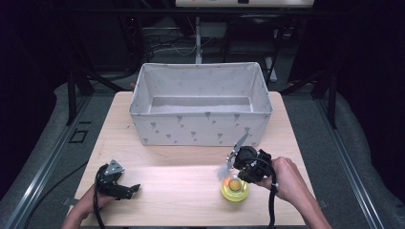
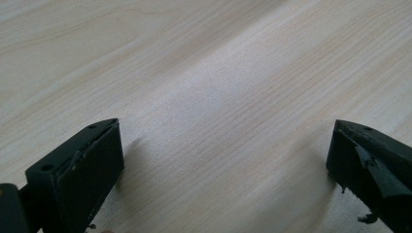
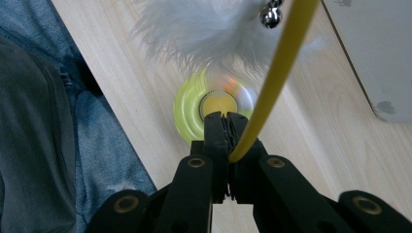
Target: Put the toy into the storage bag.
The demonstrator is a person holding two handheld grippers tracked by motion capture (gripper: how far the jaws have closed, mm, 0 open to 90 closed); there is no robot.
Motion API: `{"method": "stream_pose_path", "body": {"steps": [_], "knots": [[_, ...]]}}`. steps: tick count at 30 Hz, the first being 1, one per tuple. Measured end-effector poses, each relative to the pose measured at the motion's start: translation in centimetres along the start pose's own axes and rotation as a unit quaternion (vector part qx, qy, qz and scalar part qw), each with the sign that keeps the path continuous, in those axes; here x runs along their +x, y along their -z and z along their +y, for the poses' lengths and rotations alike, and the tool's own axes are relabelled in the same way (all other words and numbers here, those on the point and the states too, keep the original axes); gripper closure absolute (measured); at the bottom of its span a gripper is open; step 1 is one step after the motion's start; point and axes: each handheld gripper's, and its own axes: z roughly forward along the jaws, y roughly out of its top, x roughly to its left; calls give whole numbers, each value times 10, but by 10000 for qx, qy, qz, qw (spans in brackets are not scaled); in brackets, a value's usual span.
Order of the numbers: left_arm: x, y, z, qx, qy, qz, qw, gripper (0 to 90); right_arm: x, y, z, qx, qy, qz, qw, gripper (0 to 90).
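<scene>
at the near right of the pale wooden worktop (image 1: pixel 157 186), right gripper (image 3: pixel 226 119) fingers pinch the yellow wand (image 3: pixel 282 68) of a feathered cat toy, its round yellow-green base (image 1: pixel 234 188) resting there, likely bound for the grey fabric bin (image 1: pixel 200 126). left gripper (image 1: pixel 125 188) fingers wide, empty, idle.

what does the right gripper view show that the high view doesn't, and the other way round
Right gripper view alone: a small silver bell by the white feathers, the yellow stick clamped between the right tool's shut jaws, and blue denim beside the table.

High view alone: the empty fabric bin, the left tool resting open on the table, and both hands.

Both: the yellow-green round base, the feathers, the wooden table.
</scene>
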Motion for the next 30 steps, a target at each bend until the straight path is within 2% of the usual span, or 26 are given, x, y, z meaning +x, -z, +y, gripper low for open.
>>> {"method": "stream_pose_path", "body": {"steps": [9,16,25,30], "knots": [[-1,0,0,-15,21,34,10000,0,-8,6,6,-131,-34,-76,9999,883],[-1,0,0,1,25,3,10000,0,-19,15,19,-264,-29,-204,9994,883],[-1,0,0,-17,20,25,10000,0,-35,10,38,-179,-11,-275,9995,884],[-1,-1,0,-29,34,35,10000,0,-46,8,46,-161,-58,-199,9997,884]]}}
